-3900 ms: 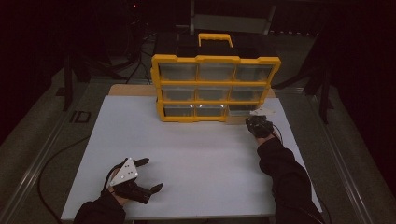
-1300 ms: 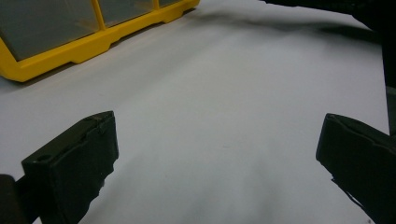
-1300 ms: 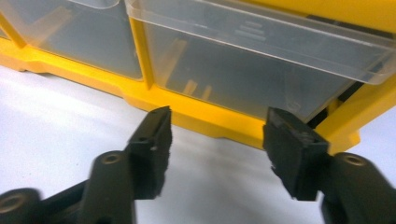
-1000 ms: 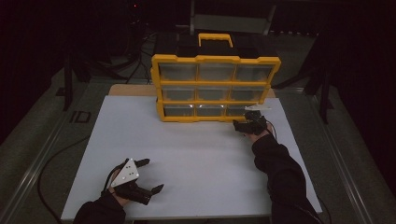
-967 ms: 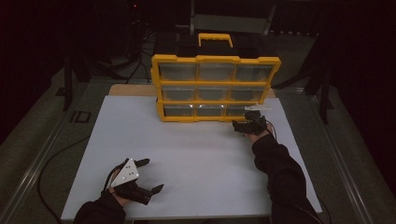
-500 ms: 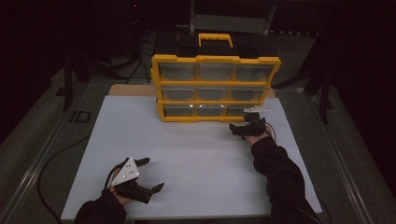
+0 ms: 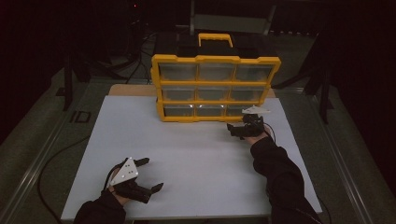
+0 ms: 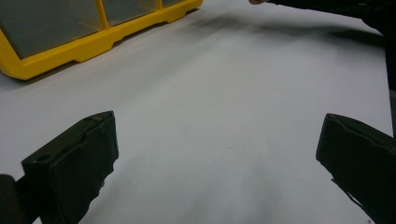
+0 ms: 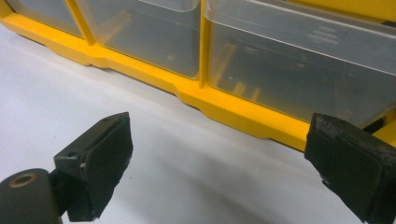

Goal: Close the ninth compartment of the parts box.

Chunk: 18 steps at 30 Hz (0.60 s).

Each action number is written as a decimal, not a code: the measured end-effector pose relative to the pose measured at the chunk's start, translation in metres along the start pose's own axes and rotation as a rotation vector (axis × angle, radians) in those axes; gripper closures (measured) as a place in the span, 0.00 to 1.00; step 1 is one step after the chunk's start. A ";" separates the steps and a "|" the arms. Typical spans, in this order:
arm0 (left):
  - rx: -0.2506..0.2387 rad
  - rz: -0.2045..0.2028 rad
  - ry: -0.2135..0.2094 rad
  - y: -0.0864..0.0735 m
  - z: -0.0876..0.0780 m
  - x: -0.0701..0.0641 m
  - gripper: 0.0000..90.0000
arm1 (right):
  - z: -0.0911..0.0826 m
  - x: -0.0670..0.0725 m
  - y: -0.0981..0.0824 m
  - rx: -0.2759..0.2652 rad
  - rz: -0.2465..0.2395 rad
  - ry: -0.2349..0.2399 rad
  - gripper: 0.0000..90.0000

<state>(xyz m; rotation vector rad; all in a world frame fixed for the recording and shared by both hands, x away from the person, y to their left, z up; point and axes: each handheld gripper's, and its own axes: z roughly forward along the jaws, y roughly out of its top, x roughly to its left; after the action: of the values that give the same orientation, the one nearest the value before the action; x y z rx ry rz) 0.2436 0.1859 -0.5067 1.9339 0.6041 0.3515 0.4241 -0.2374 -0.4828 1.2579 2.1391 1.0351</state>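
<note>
A yellow organizer [image 7: 215, 88] with three rows of clear drawers stands at the back of the white tabletop [image 7: 196, 154]. My right gripper [image 7: 232, 130] lies low in front of its bottom row, right of centre, tips pointing left. In the right gripper view this gripper [image 9: 217, 158] stands open; its jaws have just been opening and nothing is between them. Ahead of them are the organizer's yellow base [image 9: 224, 105] and a clear bottom drawer [image 9: 299, 79]. Near the front left edge, my left gripper [image 7: 152, 174] rests open. The left gripper view shows bare table between this gripper's [image 8: 217, 158] jaws.
The organizer's corner [image 8: 70, 51] lies far ahead in the left gripper view, with the other arm's dark sleeve [image 8: 345, 9] at top right. A black handle [image 7: 215, 38] tops the organizer. Grey floor with cables [image 7: 51, 158] surrounds the table.
My right gripper has slid a little to the left along the front of the organizer's bottom row. My left gripper has stayed where it was.
</note>
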 end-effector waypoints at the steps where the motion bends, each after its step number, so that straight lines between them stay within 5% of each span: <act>1: 0.000 0.004 0.000 0.000 0.000 0.000 0.00 | -0.001 0.000 -0.001 -0.002 -0.001 0.003 0.08; 18: -0.006 0.006 0.006 0.000 -0.003 -0.002 0.00 | -0.026 0.006 -0.008 -0.035 -0.063 0.086 0.08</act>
<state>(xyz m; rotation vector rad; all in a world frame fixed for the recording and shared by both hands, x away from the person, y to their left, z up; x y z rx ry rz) 0.2401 0.1871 -0.5049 1.9300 0.6009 0.3624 0.3987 -0.2441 -0.4730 1.1415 2.2003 1.1135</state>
